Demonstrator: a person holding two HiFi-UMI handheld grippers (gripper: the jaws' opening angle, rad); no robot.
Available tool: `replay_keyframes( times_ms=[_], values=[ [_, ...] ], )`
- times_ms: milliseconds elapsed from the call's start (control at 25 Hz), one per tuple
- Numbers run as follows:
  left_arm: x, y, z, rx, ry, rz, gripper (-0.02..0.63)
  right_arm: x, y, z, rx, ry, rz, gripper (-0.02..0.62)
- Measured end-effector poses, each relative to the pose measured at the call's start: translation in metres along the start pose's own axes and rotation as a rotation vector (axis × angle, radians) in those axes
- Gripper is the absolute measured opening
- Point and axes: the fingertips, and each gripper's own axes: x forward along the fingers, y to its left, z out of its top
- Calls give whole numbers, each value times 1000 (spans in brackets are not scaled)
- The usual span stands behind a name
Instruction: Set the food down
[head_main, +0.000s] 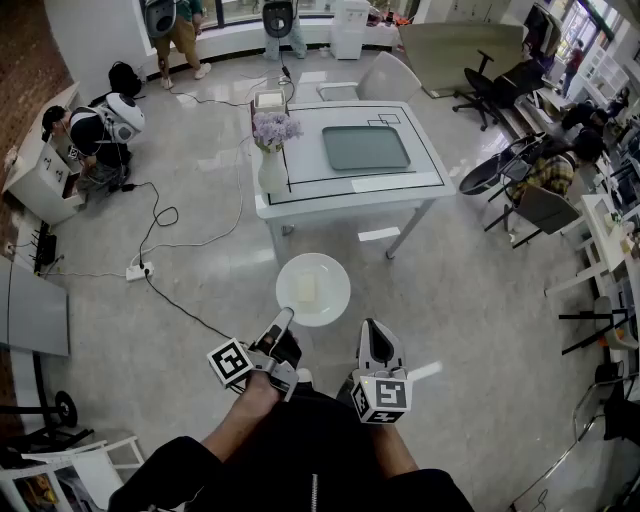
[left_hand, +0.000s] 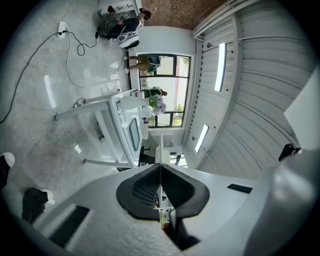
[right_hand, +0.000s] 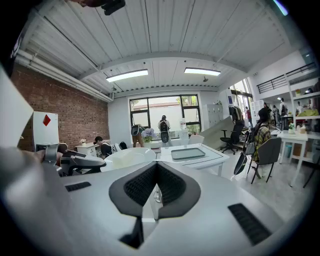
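A round white plate (head_main: 322, 268) hangs in the air above the floor, with a pale rectangular piece of food (head_main: 307, 290) lying on it. My left gripper (head_main: 283, 318) is shut on the plate's near rim. In the left gripper view the plate (left_hand: 161, 152) shows edge-on as a thin white line pinched between the black pads. My right gripper (head_main: 372, 332) is just right of the plate and apart from it, shut with nothing in it. The right gripper view shows the plate (right_hand: 127, 159) to its left.
A white table (head_main: 300, 150) stands ahead with a grey tray (head_main: 366, 147) on it and a vase of flowers (head_main: 273, 150) at its left corner. A chair (head_main: 385, 78) stands behind it. Cables (head_main: 160, 215) cross the floor at left. Office chairs and seated people are at right.
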Motion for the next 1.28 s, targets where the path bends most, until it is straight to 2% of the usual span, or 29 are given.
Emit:
replay_keyframes(
  times_ms=[280, 760, 1040, 1280],
  values=[
    [2, 3, 0, 0, 5, -3, 10, 3, 5, 2, 6, -24, 30, 8],
    [5, 14, 3, -21, 32, 20, 9, 3, 13, -6, 0, 8, 10, 9],
    [32, 13, 0, -35, 56, 34, 9, 7, -12, 0, 24, 32, -32, 9],
    [59, 13, 1, -25, 62, 40, 10, 29, -28, 4, 28, 34, -23, 9]
  ],
)
